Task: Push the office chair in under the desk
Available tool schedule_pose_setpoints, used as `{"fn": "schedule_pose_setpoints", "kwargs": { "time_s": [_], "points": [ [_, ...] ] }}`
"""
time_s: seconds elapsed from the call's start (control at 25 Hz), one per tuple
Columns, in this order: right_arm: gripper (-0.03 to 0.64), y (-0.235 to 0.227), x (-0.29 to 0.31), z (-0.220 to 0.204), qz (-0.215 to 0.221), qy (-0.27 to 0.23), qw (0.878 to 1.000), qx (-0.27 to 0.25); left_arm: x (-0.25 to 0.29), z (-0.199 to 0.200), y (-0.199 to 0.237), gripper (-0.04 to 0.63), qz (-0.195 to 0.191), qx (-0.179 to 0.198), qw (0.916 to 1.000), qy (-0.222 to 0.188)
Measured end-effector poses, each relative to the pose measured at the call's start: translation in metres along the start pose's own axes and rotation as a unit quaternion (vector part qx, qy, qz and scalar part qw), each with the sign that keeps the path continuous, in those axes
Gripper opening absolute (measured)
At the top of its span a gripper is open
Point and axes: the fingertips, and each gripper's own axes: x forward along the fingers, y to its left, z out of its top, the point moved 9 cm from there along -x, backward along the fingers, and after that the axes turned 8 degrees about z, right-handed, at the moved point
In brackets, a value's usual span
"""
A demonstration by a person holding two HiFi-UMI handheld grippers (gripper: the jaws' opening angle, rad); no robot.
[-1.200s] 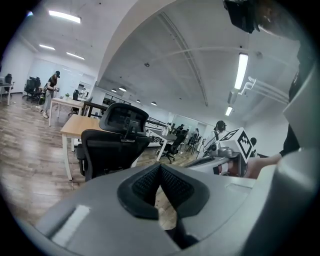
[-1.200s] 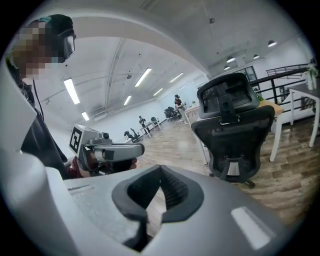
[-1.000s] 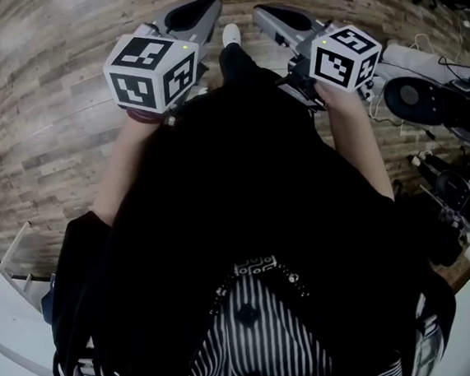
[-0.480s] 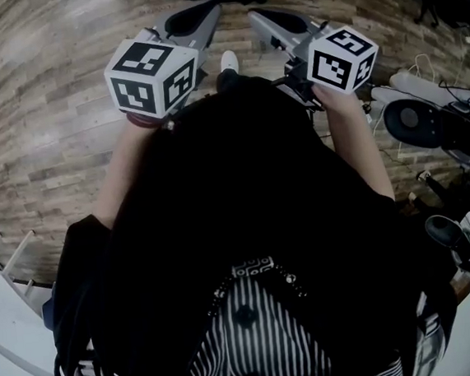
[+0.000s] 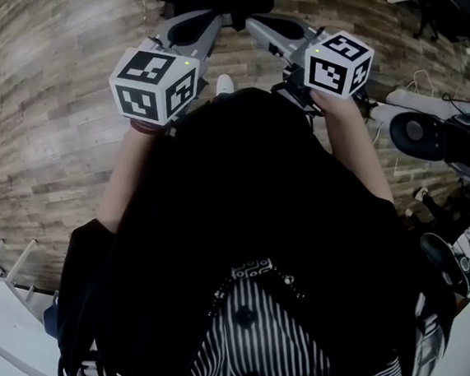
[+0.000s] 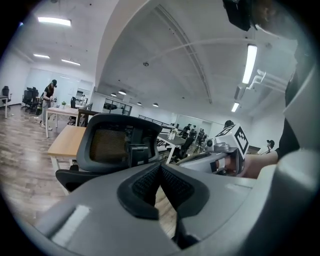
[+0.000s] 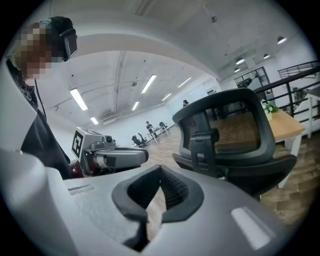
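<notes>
**A:** Entry one, left gripper (image 6: 160,167)?

**B:** Jaws were closed pad to pad with nothing between them. It was held out ahead of the person.

**A:** Right gripper (image 7: 159,172)?

**B:** Likewise closed and empty. It sat beside the left one, with a gap between the two.

**A:** Office chair (image 6: 122,142)?

**B:** Black, with a mesh back and a headrest. It stood on the wood-plank floor (image 5: 46,118) just ahead of both grippers, its back turned to them. Whether either gripper touched it could not be told.

**A:** Table (image 6: 67,140)?

**B:** It had a light wooden top and white legs and stood beyond the chair. Whether the seat reached under it could not be told.
</notes>
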Motion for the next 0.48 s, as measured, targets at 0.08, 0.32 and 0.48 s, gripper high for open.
{"fn": "schedule_pose_setpoints", "kwargs": {
  "time_s": [0.08,0.32,0.48],
  "points": [
    [0.000,-0.016,0.000,0.008,0.002,0.003,1.000,-0.004,0.015,0.005,0.006,-0.002,0.005,-0.002,1.0000,0.003],
    [0.000,-0.055,0.002,0.022,0.012,0.002,1.000,-0.010,0.050,0.007,0.020,0.000,0.021,-0.009,0.9996,0.015],
    [0.000,-0.066,-0.003,0.030,0.002,-0.015,1.000,-0.007,0.054,0.011,0.035,0.000,0.038,-0.023,0.9989,0.015]
  ]
}}
